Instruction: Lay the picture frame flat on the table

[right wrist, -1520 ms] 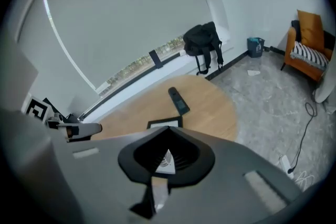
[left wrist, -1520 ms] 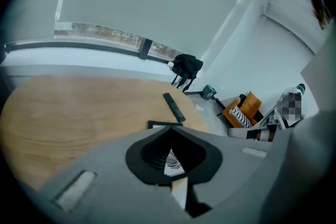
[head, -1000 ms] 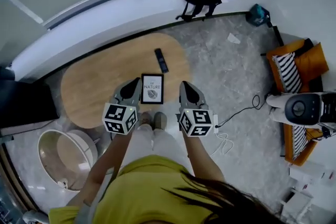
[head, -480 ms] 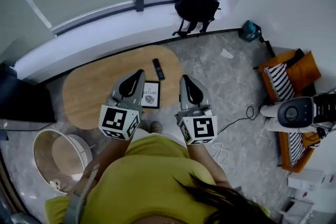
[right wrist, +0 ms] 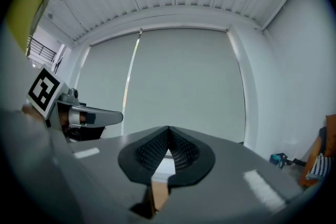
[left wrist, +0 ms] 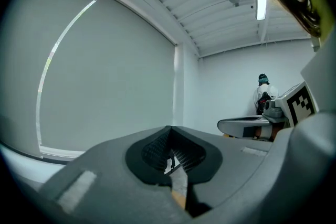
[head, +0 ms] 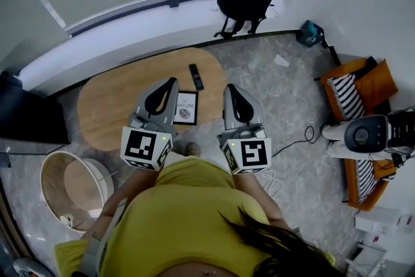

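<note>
The job looks done. On the oval wooden counter (head: 110,107), the frame (head: 185,107) lies on its back with its face up, near the counter's front edge and toward its right end. No part of it stands or leans, as far as the head view shows.

The left gripper (head: 171,83) is level and high above the counter. Its jaws are pressed together with nothing between them, and its own view looks out at a window blind and a wall, not at the frame. A dark remote (head: 196,76) lies just beyond the frame, apart from it. The right gripper (head: 229,89) is level too, its jaws also pressed together on nothing. Neither gripper touches the frame, so I judge that no step remains.

On the frame's white print the word "NATURE" can be read. A smaller line above it and a grey motif below are too small to make out. The cubes on the grippers carry black-and-white square markers and no words.
</note>
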Motion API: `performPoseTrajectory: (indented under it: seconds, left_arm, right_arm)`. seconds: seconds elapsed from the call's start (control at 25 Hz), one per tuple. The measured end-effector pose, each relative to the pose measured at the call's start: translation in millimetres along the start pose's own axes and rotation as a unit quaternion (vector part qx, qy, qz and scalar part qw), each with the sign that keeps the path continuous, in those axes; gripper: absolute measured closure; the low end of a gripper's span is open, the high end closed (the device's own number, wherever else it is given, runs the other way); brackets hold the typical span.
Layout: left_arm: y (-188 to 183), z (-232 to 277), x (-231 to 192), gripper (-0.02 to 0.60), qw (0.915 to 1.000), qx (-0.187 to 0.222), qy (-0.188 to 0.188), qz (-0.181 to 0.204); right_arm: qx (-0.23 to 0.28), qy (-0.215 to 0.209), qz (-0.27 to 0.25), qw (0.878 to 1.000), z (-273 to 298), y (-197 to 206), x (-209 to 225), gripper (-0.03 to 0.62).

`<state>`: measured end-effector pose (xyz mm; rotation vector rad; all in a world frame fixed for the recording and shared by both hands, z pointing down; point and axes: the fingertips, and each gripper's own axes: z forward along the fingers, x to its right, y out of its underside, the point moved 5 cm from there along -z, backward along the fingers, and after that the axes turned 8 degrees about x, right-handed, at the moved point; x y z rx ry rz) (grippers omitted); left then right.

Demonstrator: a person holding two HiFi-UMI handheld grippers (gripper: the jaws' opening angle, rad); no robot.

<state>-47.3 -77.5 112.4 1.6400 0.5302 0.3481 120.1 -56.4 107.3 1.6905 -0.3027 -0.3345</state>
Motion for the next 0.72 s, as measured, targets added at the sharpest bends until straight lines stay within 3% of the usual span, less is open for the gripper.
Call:
performPoseTrajectory:
  seconds: [0.72]
  left_arm:
    - [1.9, 0.0, 18.5, 0.578, 0.9999, 0.0, -0.01, 0.006]
  right_arm:
    - [-0.01, 0.001, -0.014, 1.0, -24.9, 10.4, 22.3, 0.594]
